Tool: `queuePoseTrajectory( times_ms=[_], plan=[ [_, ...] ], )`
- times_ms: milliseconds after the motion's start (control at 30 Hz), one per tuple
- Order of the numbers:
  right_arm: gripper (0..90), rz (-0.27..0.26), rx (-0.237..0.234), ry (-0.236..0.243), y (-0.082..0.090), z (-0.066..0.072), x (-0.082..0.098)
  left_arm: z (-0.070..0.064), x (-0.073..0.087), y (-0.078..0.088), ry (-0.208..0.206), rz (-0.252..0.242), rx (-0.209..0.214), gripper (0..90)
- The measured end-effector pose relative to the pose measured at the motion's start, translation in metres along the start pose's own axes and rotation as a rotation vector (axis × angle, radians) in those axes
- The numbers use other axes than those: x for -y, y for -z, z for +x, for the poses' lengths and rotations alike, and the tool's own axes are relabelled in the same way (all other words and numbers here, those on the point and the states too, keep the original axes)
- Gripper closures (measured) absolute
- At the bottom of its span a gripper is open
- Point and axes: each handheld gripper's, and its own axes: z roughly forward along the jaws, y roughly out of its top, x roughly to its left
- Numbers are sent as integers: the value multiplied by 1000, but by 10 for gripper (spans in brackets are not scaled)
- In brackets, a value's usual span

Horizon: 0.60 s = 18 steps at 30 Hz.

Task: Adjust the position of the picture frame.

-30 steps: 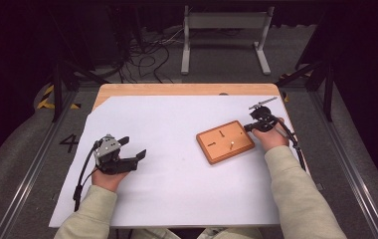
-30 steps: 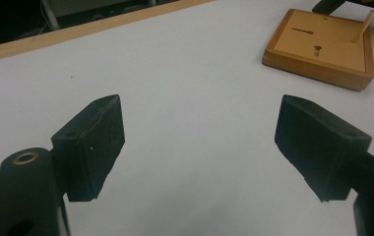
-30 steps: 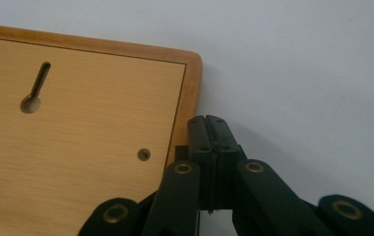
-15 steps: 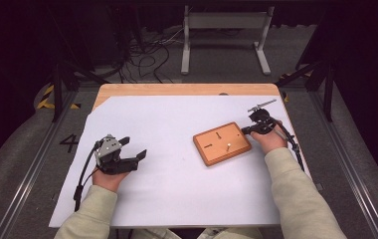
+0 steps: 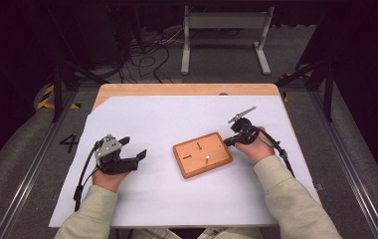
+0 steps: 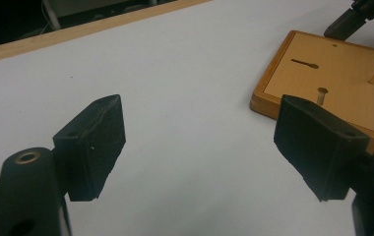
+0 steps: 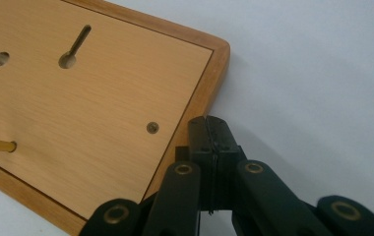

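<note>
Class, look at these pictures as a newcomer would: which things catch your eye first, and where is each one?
First comes the orange-brown wooden board with keyhole slots, lying near the middle of the white sheet. The right gripper, jaws shut, sits at the board's right edge. The left gripper rests open on the sheet, off to the left and apart from the board.

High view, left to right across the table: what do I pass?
Left gripper with jaws open → wooden board → right gripper with jaws shut, at the board's right edge.
</note>
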Motion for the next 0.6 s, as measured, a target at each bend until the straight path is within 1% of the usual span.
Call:
queuePoseTrajectory(
  times_ms=[100,200,233,300,367,400,467,500,567,600],
  plan=[
    [900,-36,25,32,1,7,-15,0,0,0,-1,4,2,201],
    [900,-62,41,68,-6,14,-35,0,0,0,-2,4,3,201],
    [900,-71,45,66,-10,15,-43,0,0,0,-2,3,3,200],
    [900,-71,63,61,-17,14,-51,1,0,0,2,1,3,200],
    [900,-70,70,45,-25,10,-59,1,1,1,7,-1,3,200],
    [900,-64,81,35,-29,6,-61,1,1,1,7,-1,3,200],
    [900,-60,87,29,-31,4,-61,1,1,0,2,1,5,200],
    [900,-49,86,16,-34,0,-61,0,2,0,5,7,8,200],
    [900,-6,79,-7,-41,-6,-59,1,2,-1,1,7,10,200],
    [900,5,77,-8,-44,-8,-57,1,2,-1,4,7,11,200]
  ],
)
